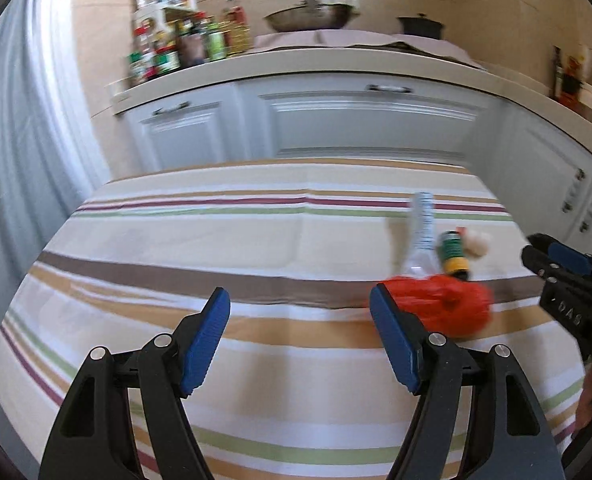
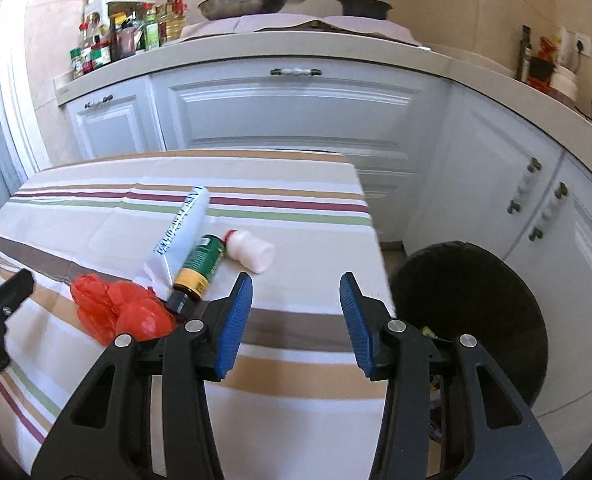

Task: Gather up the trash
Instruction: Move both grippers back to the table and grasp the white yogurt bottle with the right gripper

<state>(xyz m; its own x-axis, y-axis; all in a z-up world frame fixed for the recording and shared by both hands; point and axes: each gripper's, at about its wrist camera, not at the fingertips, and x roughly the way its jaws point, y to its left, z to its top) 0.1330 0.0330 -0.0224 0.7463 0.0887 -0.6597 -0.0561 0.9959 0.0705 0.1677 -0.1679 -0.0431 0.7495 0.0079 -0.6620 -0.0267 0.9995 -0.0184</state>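
Four pieces of trash lie clustered near the right edge of the tabletop [image 2: 95, 232], which is covered by a striped cloth: a crumpled red bag [image 2: 121, 310], a white tube [image 2: 183, 222], a green bottle [image 2: 201, 262] on its side, and a small white bottle [image 2: 251, 250] also on its side. The red bag is nearest the front edge; the green bottle's dark cap touches or nearly touches it, and the tube lies just beside the green bottle. The small white bottle sits next to the green one, toward the right edge.

A black bin [image 2: 476, 304] stands on the floor just past the right edge of the tabletop.

The left gripper [image 1: 300, 340] hovers above the tabletop with its fingers spread wide and nothing between them; the red bag lies just beyond its right finger. The right gripper [image 2: 296, 320] is likewise spread and empty, over the right edge between the trash and the bin.

This looks like the reach before a pickup. The next move likely calls for shifting one gripper over a piece, lowering, and closing on it; the soft bag should crush easily, while the bottles may roll.
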